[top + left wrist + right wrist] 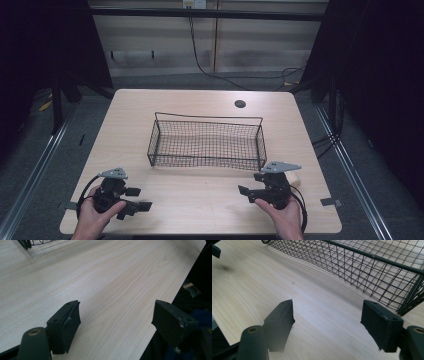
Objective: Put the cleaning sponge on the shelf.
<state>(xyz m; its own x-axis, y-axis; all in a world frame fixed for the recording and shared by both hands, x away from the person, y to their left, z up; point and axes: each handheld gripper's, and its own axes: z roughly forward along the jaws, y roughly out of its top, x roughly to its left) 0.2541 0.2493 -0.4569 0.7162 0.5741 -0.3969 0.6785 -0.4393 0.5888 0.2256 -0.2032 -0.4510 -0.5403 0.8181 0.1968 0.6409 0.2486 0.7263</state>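
Observation:
A black wire basket (207,150) stands empty in the middle of the light wooden table (200,195). My left gripper (140,198) rests at the front left in a person's hand, jaws apart over bare wood (116,315). At the front right my right gripper (250,184) points left toward the table's middle, just in front of the basket's near right corner. Its jaws stand apart with nothing between them (327,315). The basket's mesh wall (372,270) runs across the top of the right gripper view, and a corner of the basket (27,243) shows at the top left of the left gripper view.
A round cable hole (240,104) sits near the table's far edge. A small pale thing (296,180) lies just right of the right gripper; I cannot tell what it is. The table's front edge is close behind both hands. Dark curtains flank the table.

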